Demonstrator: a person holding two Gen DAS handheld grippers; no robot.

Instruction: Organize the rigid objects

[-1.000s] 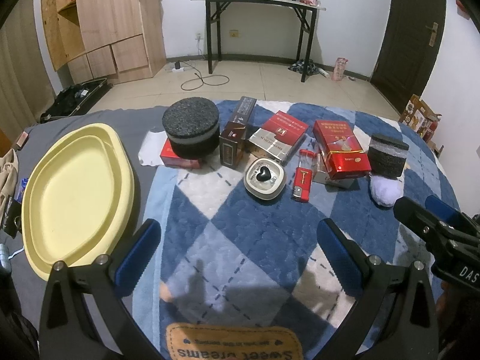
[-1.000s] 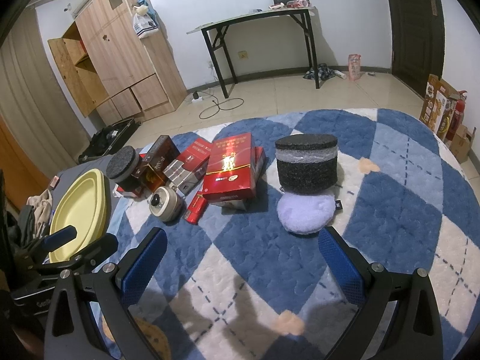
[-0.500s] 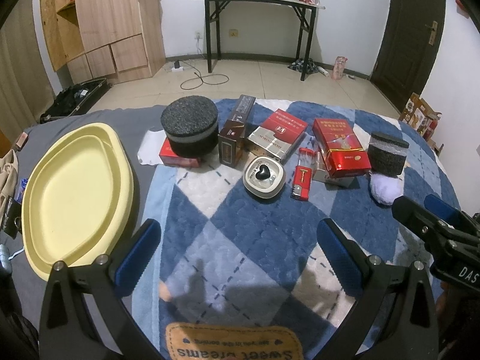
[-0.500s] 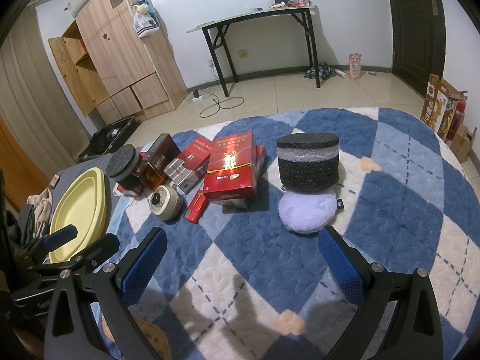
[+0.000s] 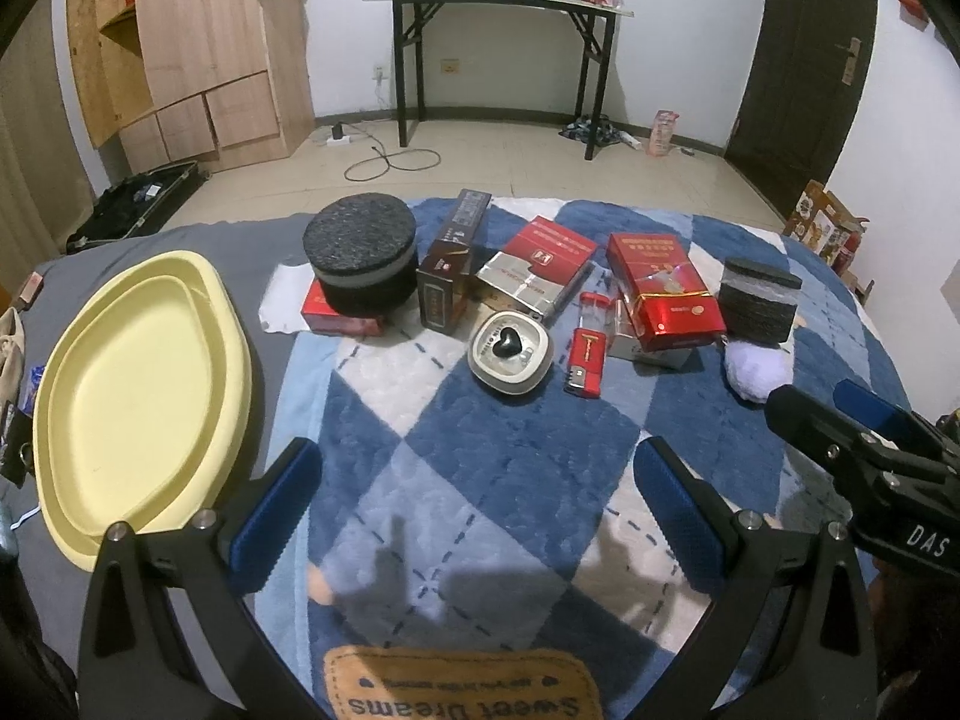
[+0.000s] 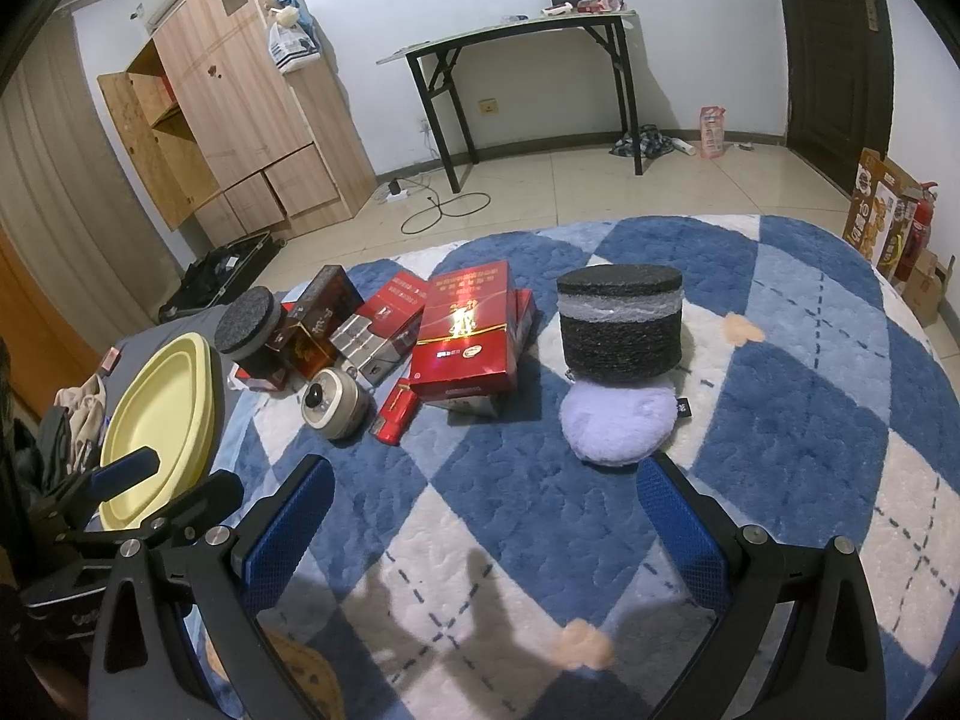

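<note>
A row of objects lies on the blue-and-white blanket: a black foam cylinder on a flat red box, an upright brown box, a red-and-silver carton, a round cream case with a black heart, a small red lighter box, a large red box, a second foam cylinder and a lilac puff. A yellow oval tray lies at the left. My left gripper and right gripper hover open and empty, short of the row.
Beyond the bed lie a tiled floor, a wooden wardrobe, a black folding table, a dark door and cardboard boxes at the right. Clothes and a bag sit by the tray. The right gripper shows at the left view's right edge.
Both grippers have barely moved; the left view has drifted back very slightly. Nothing on the blanket has shifted.
</note>
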